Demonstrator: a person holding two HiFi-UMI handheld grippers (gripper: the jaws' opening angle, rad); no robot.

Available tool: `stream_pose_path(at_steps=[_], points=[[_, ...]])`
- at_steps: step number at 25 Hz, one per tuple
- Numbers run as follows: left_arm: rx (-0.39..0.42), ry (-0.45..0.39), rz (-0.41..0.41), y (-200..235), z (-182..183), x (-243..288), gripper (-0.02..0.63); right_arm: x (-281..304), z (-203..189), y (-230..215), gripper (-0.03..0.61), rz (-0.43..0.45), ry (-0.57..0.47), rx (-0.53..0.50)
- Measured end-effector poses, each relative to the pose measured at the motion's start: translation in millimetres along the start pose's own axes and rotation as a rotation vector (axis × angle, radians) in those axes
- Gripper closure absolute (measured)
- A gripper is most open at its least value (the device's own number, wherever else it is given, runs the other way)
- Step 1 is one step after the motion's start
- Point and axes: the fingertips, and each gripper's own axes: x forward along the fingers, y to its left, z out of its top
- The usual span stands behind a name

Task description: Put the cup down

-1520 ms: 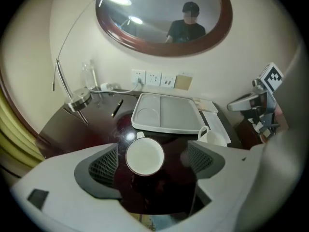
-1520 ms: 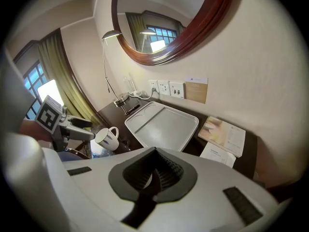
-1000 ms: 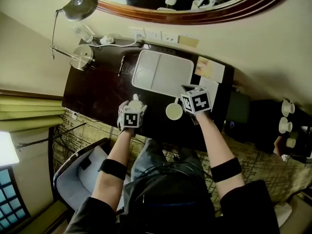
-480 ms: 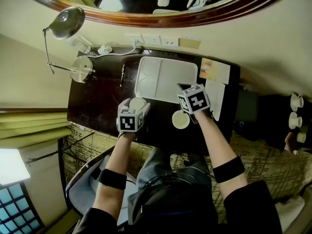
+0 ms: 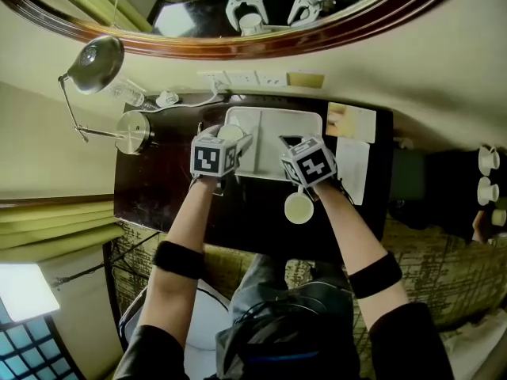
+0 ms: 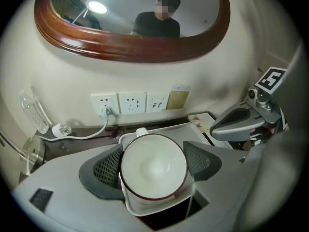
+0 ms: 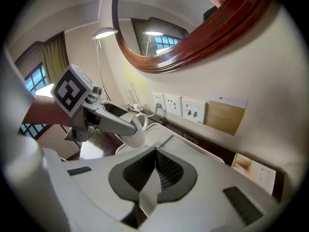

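A white cup (image 6: 153, 166) with a dark red rim sits upright between the mesh pads (image 6: 106, 170) of my left gripper (image 5: 228, 139), which is shut on it. The cup (image 5: 230, 131) hangs over the left end of the white tray (image 5: 289, 125) on the dark desk. In the right gripper view the cup (image 7: 135, 129) shows its handle, just above the tray. My right gripper (image 5: 287, 145) is shut with nothing in it, its tips (image 7: 154, 166) over the tray's near edge. A round white saucer (image 5: 299, 208) lies on the desk below the right gripper.
A desk lamp (image 5: 99, 54) and a plastic bottle (image 5: 127, 93) stand at the desk's left end. Wall sockets (image 5: 249, 77) with a plugged cable run behind the tray, under an oval mirror. Papers (image 5: 348, 121) lie right of the tray. More cups (image 5: 487, 161) stand far right.
My left gripper has carried the cup away from the desk's near edge and up, to the left end of the tray. The right gripper has shifted slightly towards the tray.
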Motion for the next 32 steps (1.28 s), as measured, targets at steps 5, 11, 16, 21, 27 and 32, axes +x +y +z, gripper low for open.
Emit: stream_pose_path(at_steps=[5,11,16,21,27,32], points=[[0.017,0.014,-0.012,12.7,13.7,30.8,0.221,13.7,-0.1,-5.1,0.575,0.012,0.027,-0.027],[0.044,0.004,-0.016,17.5,28.3,51.6,0.221,22.2,-6.7,-17.2,0.575,0.000,0.042,-0.036],[0.038,0.011,-0.013,20.2,30.2,60.7,0.221,20.5,1.3,-8.7,0.575,0.032,0.033,-0.033],[0.051,0.039,-0.013,20.6,21.8,67.7,0.221,22.7,-1.6,-18.5,0.575,0.015,0.040,-0.046],[0.084,0.004,0.017,20.2,23.9,68.4,0.206,17.0,1.3,-18.2,0.575,0.029,0.027,-0.039],[0.088,-0.015,0.024,16.2,24.5,63.0,0.126,12.9,-7.4,-23.6,0.575,0.023,0.040,-0.037]])
